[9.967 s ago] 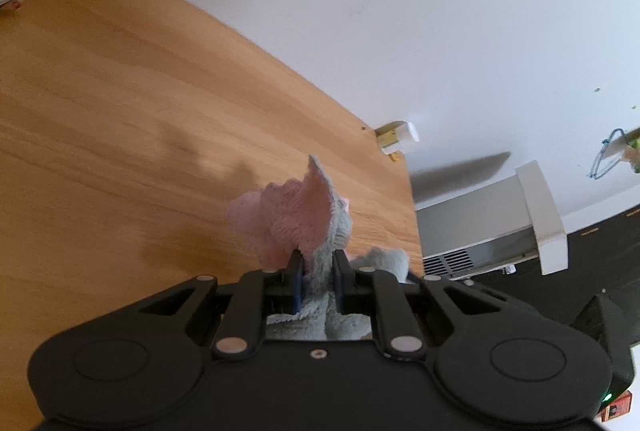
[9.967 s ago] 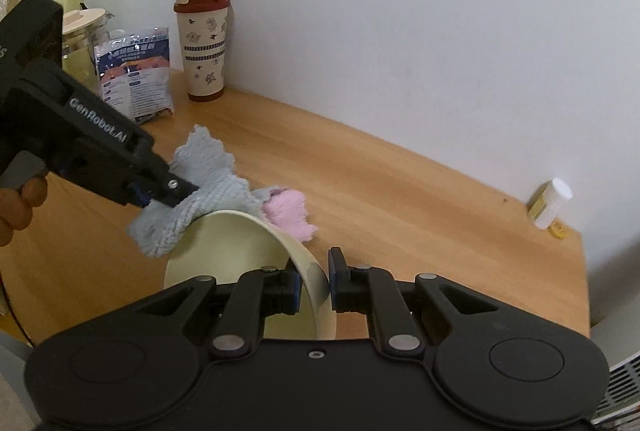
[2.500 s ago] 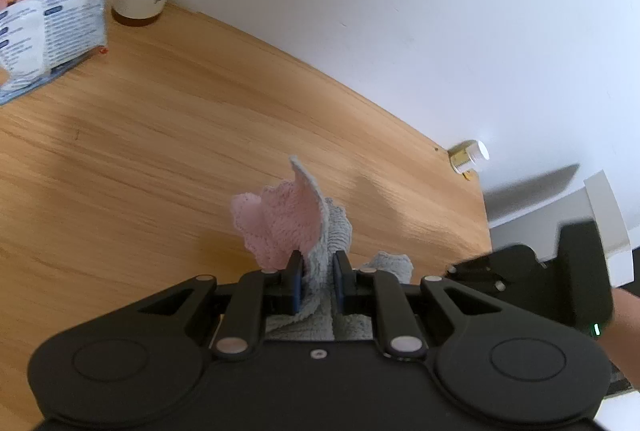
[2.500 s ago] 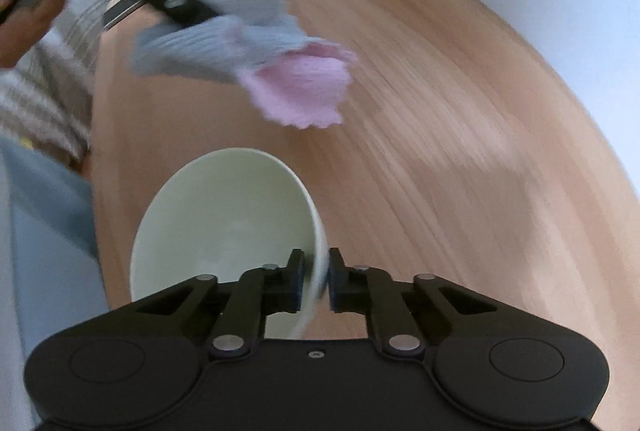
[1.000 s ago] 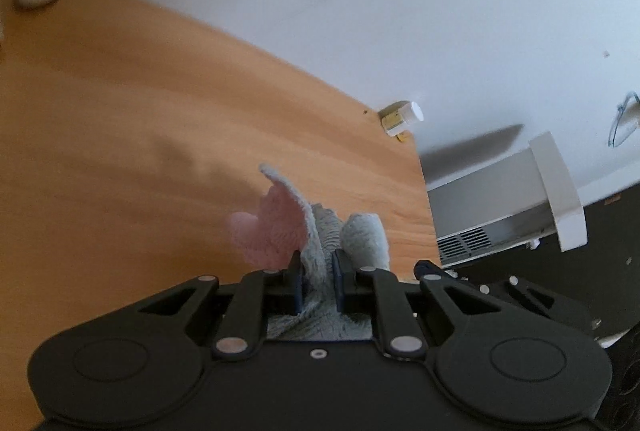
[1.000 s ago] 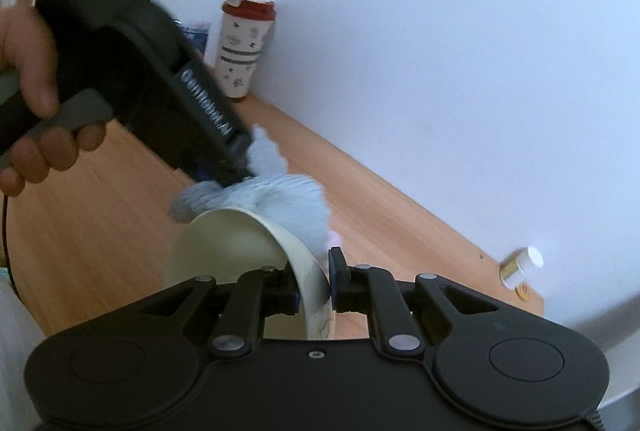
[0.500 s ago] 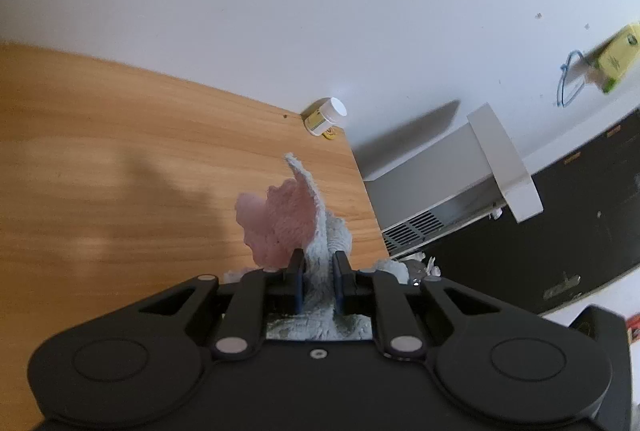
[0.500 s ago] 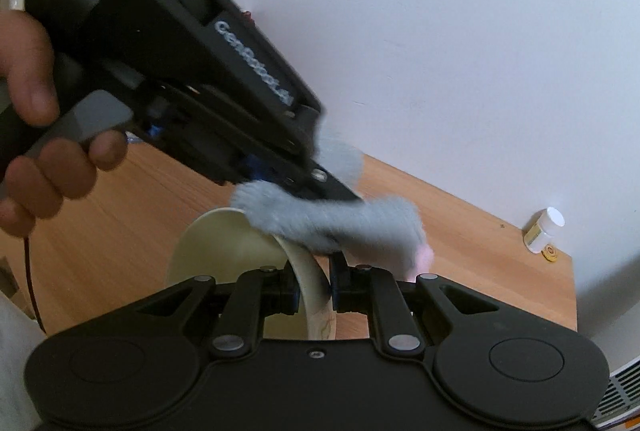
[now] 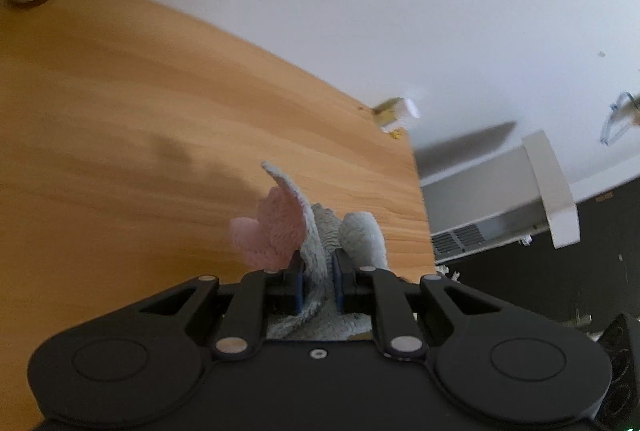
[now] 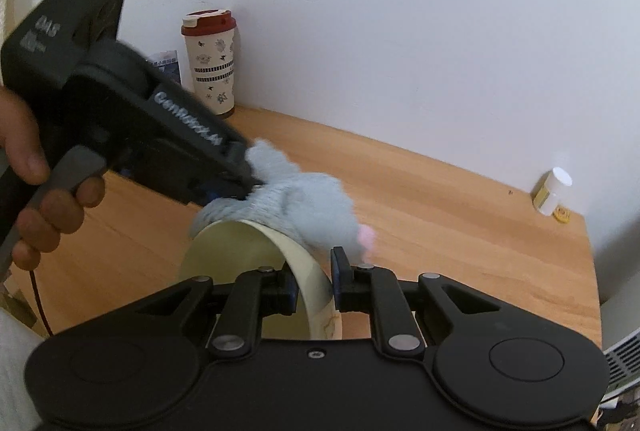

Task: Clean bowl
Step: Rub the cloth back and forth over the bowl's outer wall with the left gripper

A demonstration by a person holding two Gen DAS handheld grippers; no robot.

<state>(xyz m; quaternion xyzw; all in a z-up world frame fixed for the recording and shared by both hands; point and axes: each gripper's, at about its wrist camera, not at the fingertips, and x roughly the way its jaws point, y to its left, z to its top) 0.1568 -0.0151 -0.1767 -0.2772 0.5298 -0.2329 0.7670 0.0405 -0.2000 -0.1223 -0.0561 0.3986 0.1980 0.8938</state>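
Note:
A pale cream bowl (image 10: 240,255) is held tilted above the wooden table (image 10: 440,215), its opening facing left. My right gripper (image 10: 316,283) has the bowl's rim between its fingers; the jaws are opening slightly, but the pads still sit against the wall. My left gripper (image 10: 244,187) comes in from the upper left, shut on a grey and pink cloth (image 10: 304,207). The cloth is draped over the bowl's far rim. In the left wrist view the cloth (image 9: 280,227) bunches up between the shut jaws of my left gripper (image 9: 318,287); the bowl is hidden there.
A patterned cup with a red lid (image 10: 210,67) and a snack bag (image 10: 166,65) stand by the white wall at the back left. A small white-capped bottle (image 10: 554,191) sits near the table's far right corner. A hand (image 10: 32,167) grips the left gripper's handle.
The left gripper has swung back to the left and lower, dragging the cloth along the bowl's far rim. The right gripper has rolled a little with the bowl in it.

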